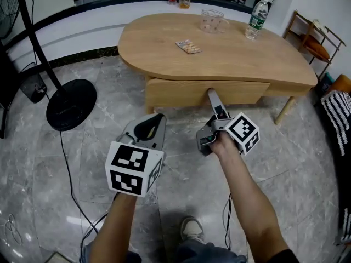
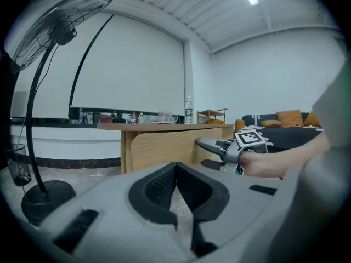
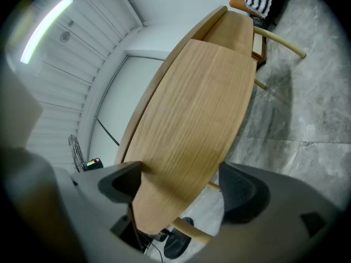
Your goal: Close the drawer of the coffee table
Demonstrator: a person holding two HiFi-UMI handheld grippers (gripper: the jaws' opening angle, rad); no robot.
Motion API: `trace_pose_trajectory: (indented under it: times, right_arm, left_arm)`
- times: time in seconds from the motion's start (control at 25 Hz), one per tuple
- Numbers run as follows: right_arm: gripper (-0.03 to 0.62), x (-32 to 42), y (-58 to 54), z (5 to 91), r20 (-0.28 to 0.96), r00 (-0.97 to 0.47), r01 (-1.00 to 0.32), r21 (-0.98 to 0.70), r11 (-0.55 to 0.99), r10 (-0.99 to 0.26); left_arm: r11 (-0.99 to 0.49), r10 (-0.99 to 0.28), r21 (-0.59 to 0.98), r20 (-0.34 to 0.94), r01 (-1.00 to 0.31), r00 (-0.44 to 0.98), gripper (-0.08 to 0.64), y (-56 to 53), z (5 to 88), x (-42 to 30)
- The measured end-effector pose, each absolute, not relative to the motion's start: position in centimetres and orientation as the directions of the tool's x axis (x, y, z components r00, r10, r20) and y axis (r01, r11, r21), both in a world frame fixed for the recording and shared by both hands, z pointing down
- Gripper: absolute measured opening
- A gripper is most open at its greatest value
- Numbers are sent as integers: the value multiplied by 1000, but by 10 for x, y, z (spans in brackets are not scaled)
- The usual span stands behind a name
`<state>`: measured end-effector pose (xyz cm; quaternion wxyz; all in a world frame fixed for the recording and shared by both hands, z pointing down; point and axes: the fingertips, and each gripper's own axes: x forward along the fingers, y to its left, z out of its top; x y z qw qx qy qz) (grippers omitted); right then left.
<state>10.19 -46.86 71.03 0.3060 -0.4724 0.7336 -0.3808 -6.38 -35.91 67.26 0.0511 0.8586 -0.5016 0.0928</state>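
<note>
The wooden coffee table has its drawer front under the near edge of the top. My right gripper reaches forward with its tip against that front; seen from the left gripper view, the right gripper meets the wood panel. In the right gripper view, the jaws stand wide apart and open, with the drawer front filling the space ahead of them. My left gripper hangs low over the floor, left of the right one and short of the table, shut on nothing.
A fan stand with a round black base and its cable stand on the marble floor at the left. On the tabletop are a blister pack, a glass mug and a water bottle. A wooden chair is at the far right.
</note>
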Motion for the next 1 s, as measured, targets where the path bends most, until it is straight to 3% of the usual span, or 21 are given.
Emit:
trace_pose_trajectory:
  times: [0.76, 1.0]
  right_arm:
    - [445, 97, -499, 710, -58, -380, -471, -847, 247, -923]
    - [321, 94, -479, 712, -16, -394, -523, -818, 239, -919]
  left_arm:
    - [-472, -858, -32, 249, -881, 450, 5, -357, 680, -83]
    - [-489, -855, -91, 248, -867, 456, 5, -352, 672, -82]
